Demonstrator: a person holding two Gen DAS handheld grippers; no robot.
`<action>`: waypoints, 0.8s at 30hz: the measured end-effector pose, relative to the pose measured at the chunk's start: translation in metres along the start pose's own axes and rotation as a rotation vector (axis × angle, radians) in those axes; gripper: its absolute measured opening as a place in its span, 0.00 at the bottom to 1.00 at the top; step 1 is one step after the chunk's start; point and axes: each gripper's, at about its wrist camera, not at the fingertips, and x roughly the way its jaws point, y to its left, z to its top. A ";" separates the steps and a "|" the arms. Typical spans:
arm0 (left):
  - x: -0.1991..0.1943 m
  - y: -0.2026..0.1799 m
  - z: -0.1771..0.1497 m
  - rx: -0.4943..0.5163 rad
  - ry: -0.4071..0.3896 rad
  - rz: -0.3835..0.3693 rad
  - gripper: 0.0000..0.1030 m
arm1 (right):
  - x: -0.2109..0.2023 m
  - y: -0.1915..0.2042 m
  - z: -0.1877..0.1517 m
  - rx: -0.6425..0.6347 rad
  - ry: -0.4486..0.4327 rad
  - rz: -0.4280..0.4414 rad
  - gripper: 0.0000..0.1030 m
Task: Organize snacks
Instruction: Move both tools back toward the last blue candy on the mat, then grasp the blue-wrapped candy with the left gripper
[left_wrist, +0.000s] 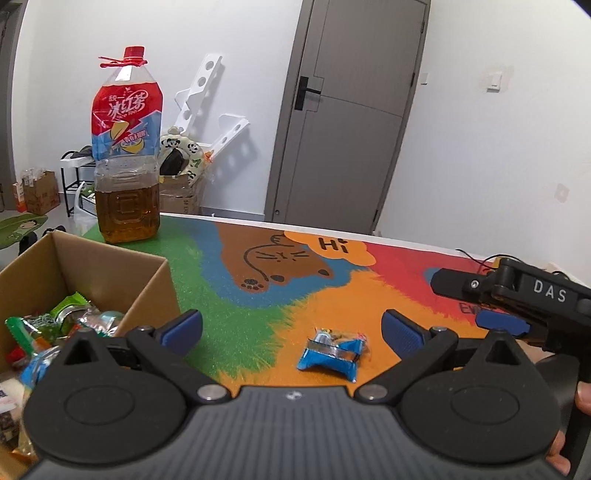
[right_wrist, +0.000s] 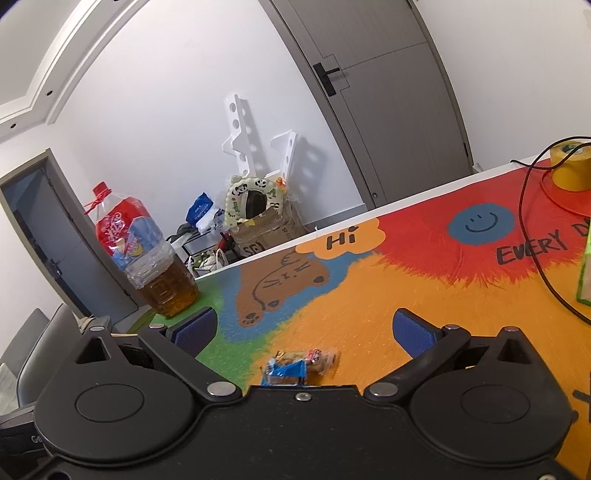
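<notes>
Both my grippers, left (left_wrist: 291, 328) and right (right_wrist: 304, 328), have their jaws spread wide and grasp nothing. A blue snack packet (left_wrist: 332, 352) lies on the orange part of the table (left_wrist: 229, 325), just ahead of and between both pairs of jaws. The cardboard box (left_wrist: 110, 273), holding other wrapped snacks, sits on the table at my left, near a big tea bottle (left_wrist: 127, 147).

A lived-in home room is indicated; a grey door (left_wrist: 343, 110), a cluttered shoe rack (left_wrist: 75, 173), cardboard boxes (right_wrist: 266, 230) and a cartoon table mat (left_wrist: 295, 266) are seen.
</notes>
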 end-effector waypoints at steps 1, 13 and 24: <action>0.005 -0.002 0.000 0.004 0.006 0.005 0.99 | 0.003 -0.002 0.001 0.002 0.003 0.002 1.00; 0.059 -0.008 -0.010 -0.021 0.079 0.037 0.97 | 0.029 -0.035 -0.014 0.061 0.046 -0.014 0.93; 0.095 -0.026 -0.028 0.020 0.144 0.024 0.88 | 0.028 -0.043 -0.017 0.086 0.030 -0.021 0.89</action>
